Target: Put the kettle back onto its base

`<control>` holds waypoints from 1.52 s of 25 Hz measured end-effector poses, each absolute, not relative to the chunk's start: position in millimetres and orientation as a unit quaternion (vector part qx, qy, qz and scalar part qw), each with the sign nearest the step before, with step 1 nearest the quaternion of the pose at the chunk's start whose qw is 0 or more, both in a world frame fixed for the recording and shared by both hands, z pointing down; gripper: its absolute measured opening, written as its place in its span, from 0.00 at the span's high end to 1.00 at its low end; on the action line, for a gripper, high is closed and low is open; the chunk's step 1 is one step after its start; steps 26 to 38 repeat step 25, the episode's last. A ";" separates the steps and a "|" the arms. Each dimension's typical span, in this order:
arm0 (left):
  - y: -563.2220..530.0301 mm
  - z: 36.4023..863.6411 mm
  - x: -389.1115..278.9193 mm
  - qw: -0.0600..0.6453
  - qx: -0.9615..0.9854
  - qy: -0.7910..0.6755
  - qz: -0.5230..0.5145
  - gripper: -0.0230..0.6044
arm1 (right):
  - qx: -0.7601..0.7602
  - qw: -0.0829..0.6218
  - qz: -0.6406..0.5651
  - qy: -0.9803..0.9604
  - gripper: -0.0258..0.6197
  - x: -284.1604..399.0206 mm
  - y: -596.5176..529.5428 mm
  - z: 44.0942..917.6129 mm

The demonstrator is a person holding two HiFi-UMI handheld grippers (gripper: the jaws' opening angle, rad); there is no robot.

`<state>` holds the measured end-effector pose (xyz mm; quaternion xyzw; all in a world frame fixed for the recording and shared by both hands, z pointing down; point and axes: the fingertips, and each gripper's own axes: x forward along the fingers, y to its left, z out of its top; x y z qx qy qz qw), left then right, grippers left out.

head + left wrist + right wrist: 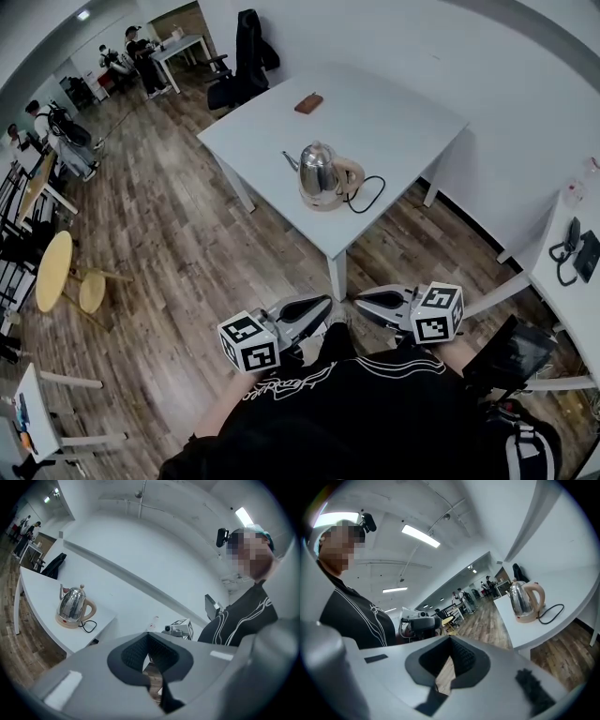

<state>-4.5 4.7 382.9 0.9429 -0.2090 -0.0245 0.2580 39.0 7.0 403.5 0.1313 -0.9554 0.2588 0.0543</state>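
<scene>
A shiny steel kettle (318, 171) with a beige handle sits upright on its beige base (325, 201) near the front of the white table (394, 117); its black cord (371, 194) curls to the right. My left gripper (322, 304) and right gripper (362, 300) are held close to the body, far from the table, their tips pointing at each other, both shut with nothing between the jaws. In the left gripper view the kettle (72, 603) stands at the left, beyond the shut left gripper (148, 637). In the right gripper view the kettle (523, 598) is at the right, past the shut right gripper (451, 642).
A small brown object (308, 103) lies at the table's far side, with a black chair (246, 56) behind it. A round yellow table (54, 272) stands at the left on the wood floor. A white desk with a phone (570, 239) is at the right. People sit far back.
</scene>
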 end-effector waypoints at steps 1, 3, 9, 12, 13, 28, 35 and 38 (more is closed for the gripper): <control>6.8 385.0 -5.0 0.262 0.942 -0.210 -0.025 0.96 | 0.127 0.048 0.262 -0.955 0.95 36.8 10.6 404.5; 10.4 388.0 -5.4 0.269 0.939 -0.211 -0.028 0.96 | 0.118 0.035 0.270 -0.955 0.95 33.9 15.8 403.7; 17.8 388.4 -2.9 0.279 0.937 -0.210 -0.032 0.96 | 0.122 0.031 0.272 -0.954 0.95 34.9 21.3 404.7; 21.6 385.0 1.7 0.280 0.937 -0.208 -0.031 0.96 | 0.131 0.027 0.277 -0.951 0.95 43.3 21.4 405.7; 22.1 384.4 2.8 0.279 0.938 -0.205 -0.031 0.96 | 0.134 0.025 0.277 -0.951 0.95 45.1 20.7 404.8; 19.7 382.3 -0.7 0.280 0.938 -0.196 -0.056 0.96 | 0.136 0.017 0.277 -0.951 0.95 40.8 17.3 408.5; 19.7 382.3 -0.7 0.280 0.938 -0.196 -0.056 0.96 | 0.136 0.017 0.277 -0.951 0.95 40.8 17.3 408.5; 19.7 382.3 -0.7 0.280 0.938 -0.196 -0.056 0.96 | 0.136 0.017 0.277 -0.951 0.95 40.8 17.3 408.5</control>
